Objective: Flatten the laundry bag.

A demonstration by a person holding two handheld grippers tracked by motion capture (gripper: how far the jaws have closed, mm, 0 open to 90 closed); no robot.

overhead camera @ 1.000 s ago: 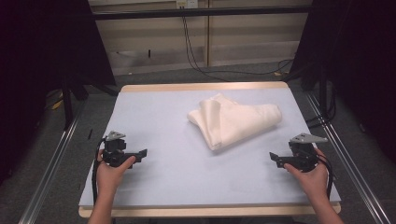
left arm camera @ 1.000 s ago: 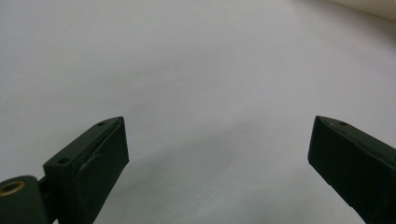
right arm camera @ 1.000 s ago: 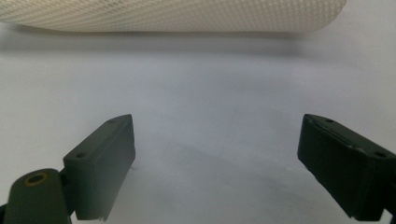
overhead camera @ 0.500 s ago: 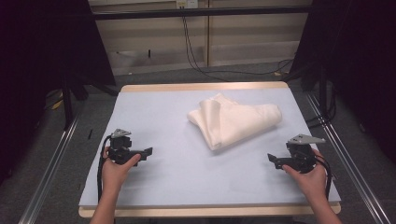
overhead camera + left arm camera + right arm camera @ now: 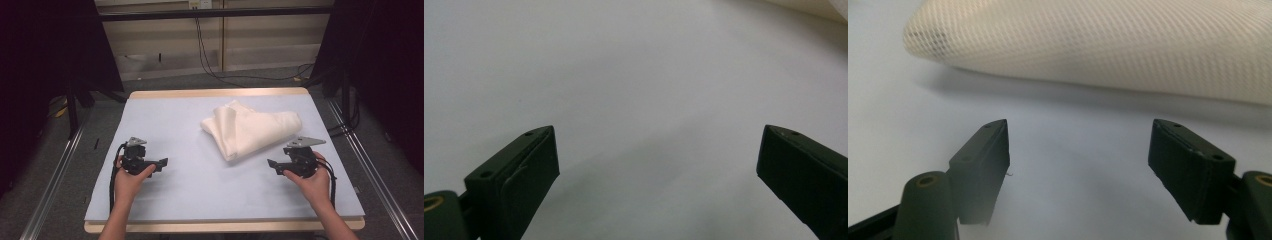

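- Your left gripper [image 5: 161,163] sits over the left side of the pale table [image 5: 165,115], held in your left hand [image 5: 131,179]. Against the picture from a second ago it has come a little inward and away from you, toward the middle of the table.
- In the left gripper view its two black jaws stand spread wide, with nothing but bare table between them. A sliver of the cream mesh cloth [image 5: 819,6] shows at the far top right corner, well apart from the jaws.
- The cream mesh cloth [image 5: 252,127] lies bunched in loose folds on the table, right of centre and toward the far edge. It sits where it sat in both earlier pictures; neither gripper touches it.
- Your right gripper [image 5: 270,163] has moved more: it has come inward from the right edge and now points at the near right side of the cloth, close to it but not touching.
- In the right gripper view its jaws are spread, and they have just been closing slightly, with nothing between them. The cloth's rounded fold [image 5: 1108,45] lies just beyond the tips.
- By my reading, both hands are closing in on the cloth, the right one leading. The grasp has not yet begun; the right jaws need to reach that fold.
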